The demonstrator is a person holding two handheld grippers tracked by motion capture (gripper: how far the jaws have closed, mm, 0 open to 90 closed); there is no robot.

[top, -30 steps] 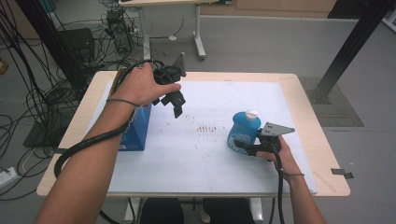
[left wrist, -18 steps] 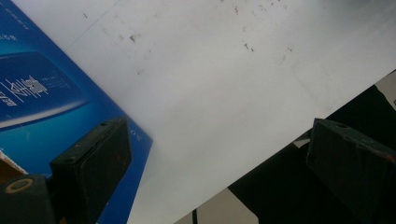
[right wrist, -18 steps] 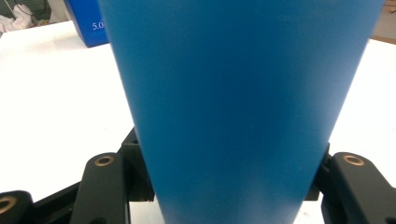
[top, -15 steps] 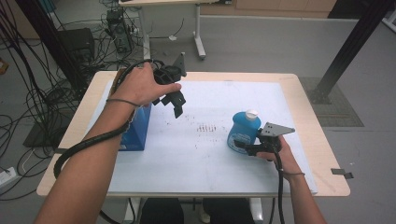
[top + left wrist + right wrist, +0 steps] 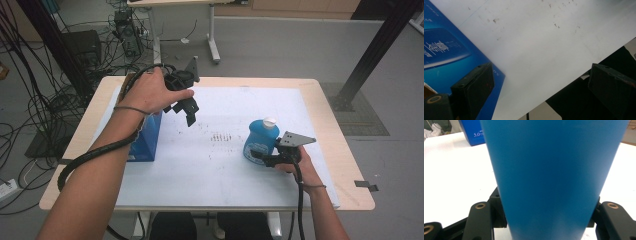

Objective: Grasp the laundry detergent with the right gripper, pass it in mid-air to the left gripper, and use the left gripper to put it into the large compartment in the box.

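Clamped on the blue bottle (image 5: 261,141), your right gripper (image 5: 264,157) has its two black jaws pressed against the lower body from either side, as the right gripper view shows with the bottle (image 5: 554,175) rising between them. That bottle stands upright with its white cap (image 5: 270,121) on top, right of the middle of the white sheet (image 5: 220,165) and toward your side of the table. Your right hand (image 5: 295,162) sits just behind it, near the sheet's right part, with bare sheet running out to the right edge and the wooden table rim (image 5: 350,165) beyond. Your left gripper (image 5: 187,111) hangs above the left half of the sheet with its jaws spread wide and nothing between them; in the left gripper view they stand far apart over bare white sheet (image 5: 544,50). Your left hand (image 5: 150,92) wraps the body of that gripper above the far left corner. Just below and beside it stands the blue box (image 5: 147,137), close to the sheet's left edge, and the left gripper view shows one jaw over the box (image 5: 446,50). Between the box and the bottle lies a broad stretch of open sheet, marked with small dark specks (image 5: 222,137) near its middle. Toward you, the sheet's near edge stays uncovered across most of its width.
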